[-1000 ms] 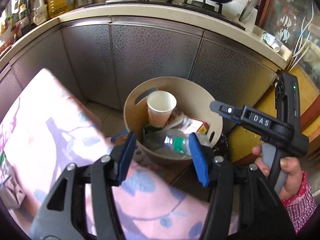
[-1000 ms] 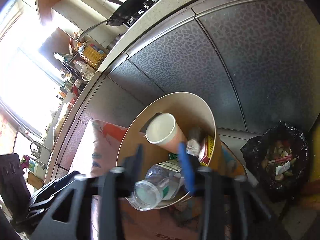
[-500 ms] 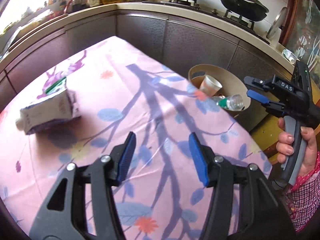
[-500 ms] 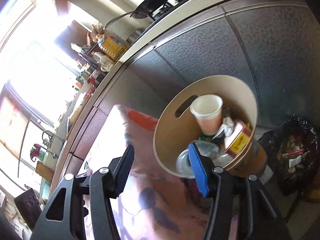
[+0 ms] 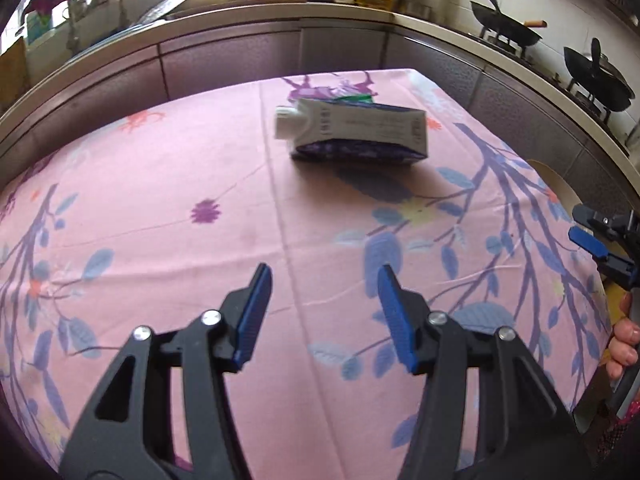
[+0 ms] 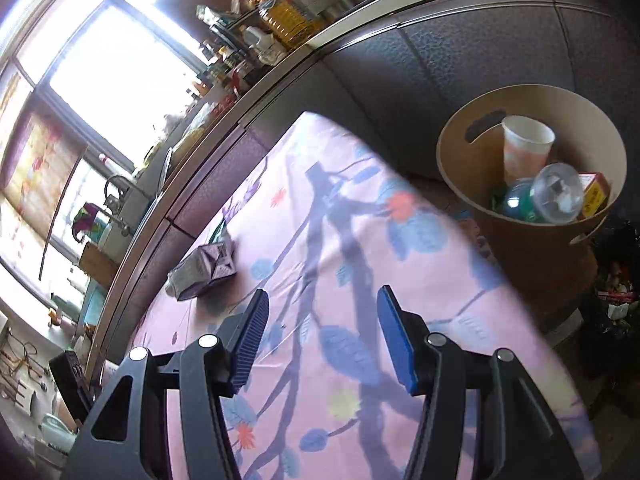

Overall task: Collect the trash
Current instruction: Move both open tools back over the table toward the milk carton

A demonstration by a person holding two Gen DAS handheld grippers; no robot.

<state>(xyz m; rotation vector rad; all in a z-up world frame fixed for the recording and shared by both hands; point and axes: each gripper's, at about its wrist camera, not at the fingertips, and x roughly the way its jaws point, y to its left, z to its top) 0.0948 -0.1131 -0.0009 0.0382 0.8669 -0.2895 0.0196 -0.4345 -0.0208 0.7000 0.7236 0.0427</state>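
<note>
Vs. a second ago: both views have swung off the bin onto the pink-clothed surface; the carton now lies on its side ahead of the left gripper, well apart. Left and right gripper jaws stand part-open, empty, bare cloth between them. Carton print blurred, unreadable; bin sits just past the surface's far edge.

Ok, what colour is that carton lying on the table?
White on top, purple along its lower side; the carton shows best in the left wrist view.
</note>
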